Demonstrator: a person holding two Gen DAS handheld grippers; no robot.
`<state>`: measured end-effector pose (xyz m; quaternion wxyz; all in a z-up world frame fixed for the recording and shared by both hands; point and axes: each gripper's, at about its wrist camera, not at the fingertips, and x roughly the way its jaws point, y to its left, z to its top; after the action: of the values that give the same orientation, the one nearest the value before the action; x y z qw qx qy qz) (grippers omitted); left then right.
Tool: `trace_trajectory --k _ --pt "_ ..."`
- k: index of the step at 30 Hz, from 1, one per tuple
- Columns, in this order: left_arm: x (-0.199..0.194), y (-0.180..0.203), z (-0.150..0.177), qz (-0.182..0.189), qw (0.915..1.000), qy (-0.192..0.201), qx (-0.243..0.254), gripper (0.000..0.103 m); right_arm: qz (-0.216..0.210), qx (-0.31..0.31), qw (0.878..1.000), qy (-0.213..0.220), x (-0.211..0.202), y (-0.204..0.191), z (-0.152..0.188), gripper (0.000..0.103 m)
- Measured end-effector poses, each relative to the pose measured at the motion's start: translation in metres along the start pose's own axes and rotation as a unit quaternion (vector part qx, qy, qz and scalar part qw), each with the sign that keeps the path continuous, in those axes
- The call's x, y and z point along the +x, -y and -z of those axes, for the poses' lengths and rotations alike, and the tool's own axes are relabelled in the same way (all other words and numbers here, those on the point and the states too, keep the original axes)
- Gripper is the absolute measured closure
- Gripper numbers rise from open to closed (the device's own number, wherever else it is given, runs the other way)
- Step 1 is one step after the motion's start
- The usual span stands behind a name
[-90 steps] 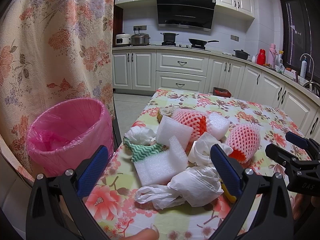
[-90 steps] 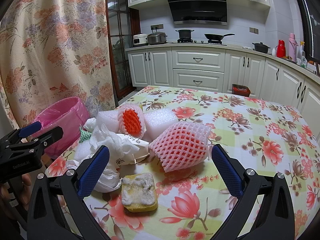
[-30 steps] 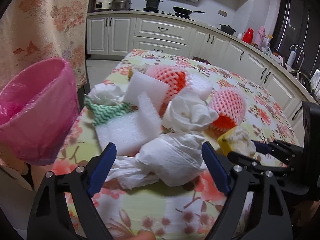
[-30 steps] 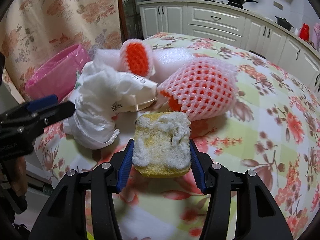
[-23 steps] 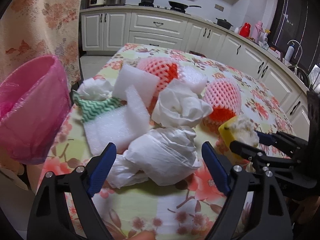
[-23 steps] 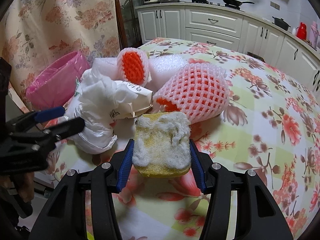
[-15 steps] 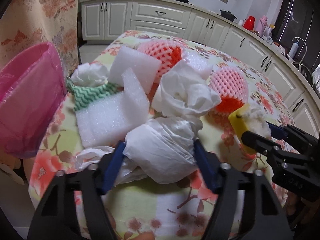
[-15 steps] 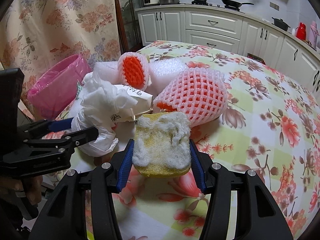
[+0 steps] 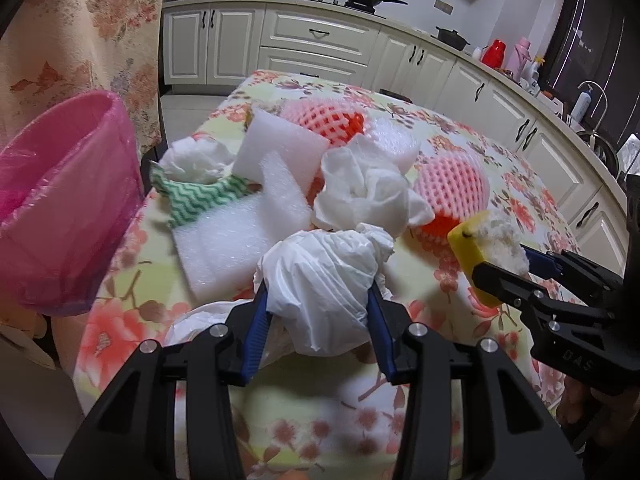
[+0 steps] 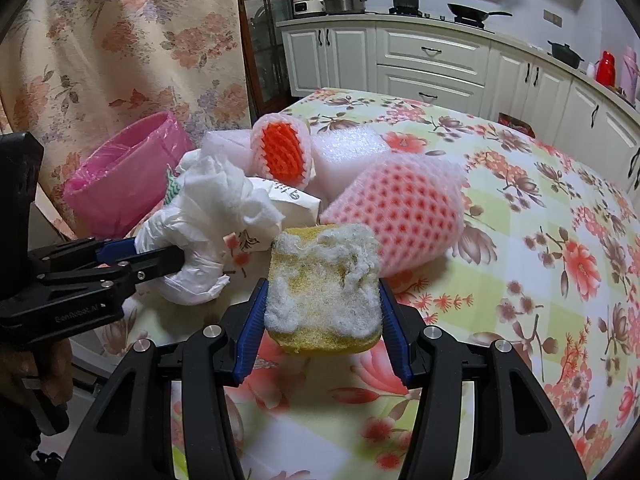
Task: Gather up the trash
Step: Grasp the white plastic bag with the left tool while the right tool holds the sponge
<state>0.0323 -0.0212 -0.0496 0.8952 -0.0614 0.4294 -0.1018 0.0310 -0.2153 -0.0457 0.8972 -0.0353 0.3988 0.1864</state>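
Some writing can be read. The side of the left gripper (image 10: 160, 258), seen from the right wrist camera, carries pale embossed lettering that looks like "GenRobot.AI", though it is small and soft. The body of the right gripper (image 9: 520, 268), seen from the left wrist camera, shows the letters "DAS". A folded white paper packet (image 10: 294, 202) in the pile has dark printed characters near its edge, too small to read.

The left gripper (image 9: 316, 304) has just been closing its jaws, and its blue pads now press both sides of a knotted white plastic bag (image 9: 320, 280), which bulges between them at a middling width. The bag lies at the near edge of the flowered tablecloth (image 9: 452, 148), in front of the rest of the pile.

The right gripper (image 10: 322, 304) is clamped on a yellow sponge (image 10: 324, 300) with a ragged white top, holding it clear of the cloth.

Behind them lie crumpled white paper (image 9: 364, 188), white foam slabs (image 9: 236, 236), a green zigzag cloth (image 9: 192, 200) and two pink foam fruit nets (image 10: 404, 212), all heaped together. A bin lined with a pink bag (image 9: 56, 208) stands just off the table's left edge, beside a flowered curtain (image 10: 120, 40).
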Motion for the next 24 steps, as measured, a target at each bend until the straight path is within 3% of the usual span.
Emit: trace_trajectory --k 12,24 --pt "-0.016 -0.01 0.008 -0.012 0.9999 -0.003 -0.005 0.06 0.0 -0.006 1.0 0.006 -0.007 -0.009 0.001 0.052" --pt "-0.041 -0.023 0.008 -0.028 0.9992 0.02 -0.02 0.06 0.001 -0.008 1.0 0.014 -0.015 -0.012 0.001 0.052"
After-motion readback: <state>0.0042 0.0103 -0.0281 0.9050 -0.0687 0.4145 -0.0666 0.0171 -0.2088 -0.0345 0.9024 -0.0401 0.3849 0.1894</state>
